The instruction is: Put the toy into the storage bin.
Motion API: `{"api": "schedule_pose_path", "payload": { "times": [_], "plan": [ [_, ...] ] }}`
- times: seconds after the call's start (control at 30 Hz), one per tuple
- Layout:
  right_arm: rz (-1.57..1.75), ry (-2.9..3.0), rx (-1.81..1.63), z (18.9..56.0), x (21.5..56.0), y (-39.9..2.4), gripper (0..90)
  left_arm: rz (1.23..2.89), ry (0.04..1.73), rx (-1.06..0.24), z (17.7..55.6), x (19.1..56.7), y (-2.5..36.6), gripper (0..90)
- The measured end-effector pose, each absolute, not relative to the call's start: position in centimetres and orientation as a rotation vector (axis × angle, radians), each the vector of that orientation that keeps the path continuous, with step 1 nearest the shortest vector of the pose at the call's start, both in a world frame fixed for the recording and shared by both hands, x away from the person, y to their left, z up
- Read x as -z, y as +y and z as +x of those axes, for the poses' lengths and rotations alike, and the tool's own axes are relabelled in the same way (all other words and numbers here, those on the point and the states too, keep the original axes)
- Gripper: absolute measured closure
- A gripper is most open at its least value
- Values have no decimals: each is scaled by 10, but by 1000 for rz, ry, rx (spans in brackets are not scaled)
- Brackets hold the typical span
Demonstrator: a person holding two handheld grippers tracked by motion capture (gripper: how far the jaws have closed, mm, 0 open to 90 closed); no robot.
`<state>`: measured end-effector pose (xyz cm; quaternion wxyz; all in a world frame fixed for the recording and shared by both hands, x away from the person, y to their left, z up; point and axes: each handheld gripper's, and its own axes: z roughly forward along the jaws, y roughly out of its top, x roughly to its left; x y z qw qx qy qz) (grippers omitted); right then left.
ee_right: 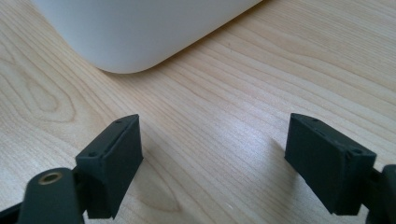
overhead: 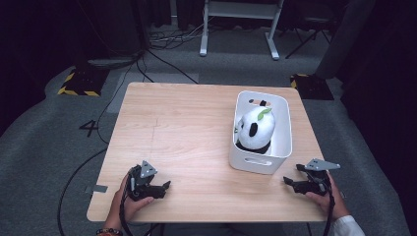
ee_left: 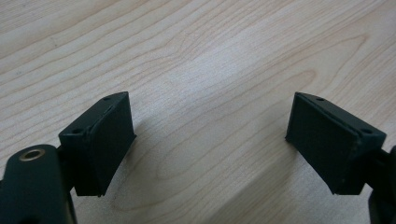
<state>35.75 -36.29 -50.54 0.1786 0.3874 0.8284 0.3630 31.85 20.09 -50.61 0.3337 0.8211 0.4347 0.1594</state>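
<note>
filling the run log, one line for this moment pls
left gripper: open, empty | right gripper: open, empty | panda plush: in white bin

A lab-like recording room: grey carpet [overhead: 44,147], floor cables [overhead: 167,37], hazard-striped base plates [overhead: 78,83].

The bench [overhead: 187,137] is showing a pale wood-grain top, smooth and matt, with a soft sheen lying between the pads in the left gripper view. The storage bin [overhead: 282,135] is looking like smooth white plastic with a faint satin gloss. Inside it, the panda toy [overhead: 255,129] is looking soft and plush, a fuzzy cloth. Both tongs, left [overhead: 164,187] and right [overhead: 290,182], are wearing matt black plastic, their pads [ee_left: 112,140] looking dull and rubbery. The floor [overhead: 44,147] is looking like rough grey carpet.
</note>
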Motion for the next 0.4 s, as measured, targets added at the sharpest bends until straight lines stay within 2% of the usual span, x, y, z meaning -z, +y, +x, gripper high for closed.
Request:
{"api": "schedule_pose_path", "payload": {
  "times": [0.4],
  "plan": [
    [1093,2343,-1027,357,505,-363,187,2145,1133,-417,319,506,201,152]
  ]
}}
